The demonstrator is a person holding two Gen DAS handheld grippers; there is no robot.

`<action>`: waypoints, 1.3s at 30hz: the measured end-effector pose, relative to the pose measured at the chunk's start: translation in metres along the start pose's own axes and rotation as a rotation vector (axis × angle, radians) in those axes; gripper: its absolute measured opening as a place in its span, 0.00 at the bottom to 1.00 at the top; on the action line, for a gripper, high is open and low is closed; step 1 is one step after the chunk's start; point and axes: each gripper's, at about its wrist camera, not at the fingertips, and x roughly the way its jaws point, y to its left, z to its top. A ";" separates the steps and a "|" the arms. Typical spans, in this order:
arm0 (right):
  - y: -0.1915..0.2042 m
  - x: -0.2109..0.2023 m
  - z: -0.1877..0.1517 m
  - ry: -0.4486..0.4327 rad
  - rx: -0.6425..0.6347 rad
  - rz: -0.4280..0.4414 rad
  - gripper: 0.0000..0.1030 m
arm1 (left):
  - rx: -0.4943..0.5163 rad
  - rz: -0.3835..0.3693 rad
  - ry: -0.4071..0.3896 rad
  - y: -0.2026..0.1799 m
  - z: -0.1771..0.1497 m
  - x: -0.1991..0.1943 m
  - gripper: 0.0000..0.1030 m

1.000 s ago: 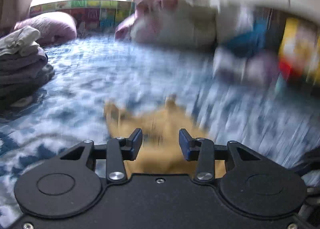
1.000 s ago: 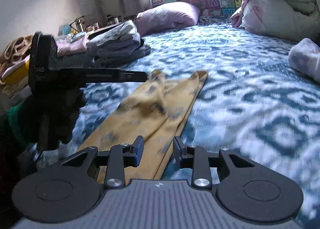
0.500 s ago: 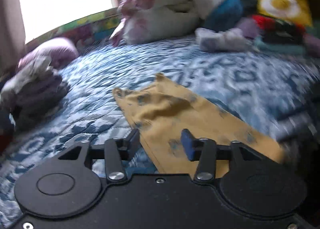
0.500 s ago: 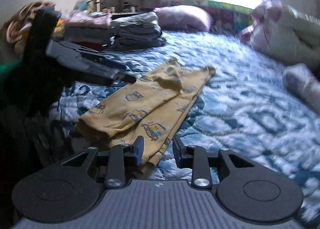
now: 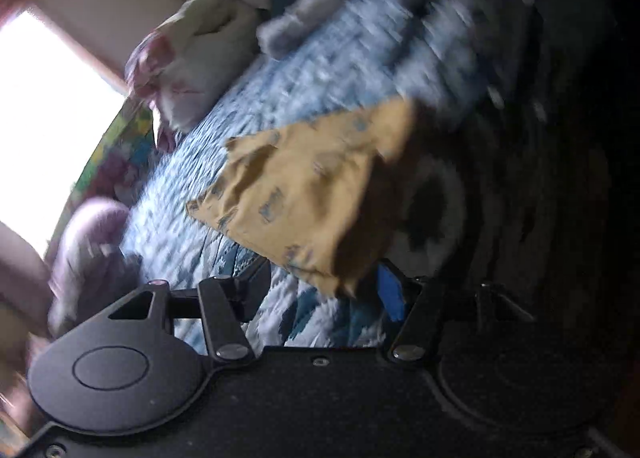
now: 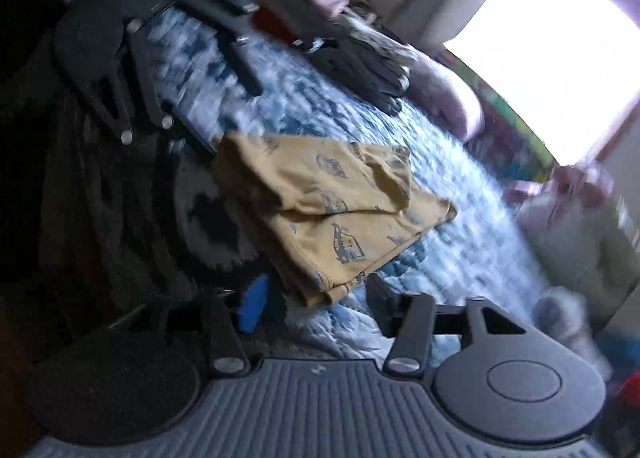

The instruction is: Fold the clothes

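Both fisheye views are tilted and smeared by motion blur, daylight is blown out to white at the window, and deep shadow is cast beside the yellow garment.

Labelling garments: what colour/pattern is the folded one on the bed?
Mustard yellow garment with blue-grey car prints; clearest in the right wrist view.

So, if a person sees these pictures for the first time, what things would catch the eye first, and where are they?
First the yellow printed garment, folded and lying on the blue and white patterned bedspread just ahead of both open tongs, the right tongs and the left tongs. Next the bright window, at the upper right in the right wrist view. Then the pile of folded grey clothes at the far edge of the bed.
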 end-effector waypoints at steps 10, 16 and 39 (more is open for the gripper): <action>0.005 0.007 -0.001 0.012 -0.109 -0.123 0.56 | 0.207 0.114 -0.015 -0.017 -0.007 0.004 0.60; 0.016 0.016 -0.003 0.014 -0.201 -0.180 0.56 | 0.251 0.207 -0.022 -0.019 -0.006 0.009 0.55; 0.035 0.026 -0.006 0.031 -0.366 -0.214 0.41 | 0.253 0.223 -0.048 -0.027 -0.012 0.023 0.50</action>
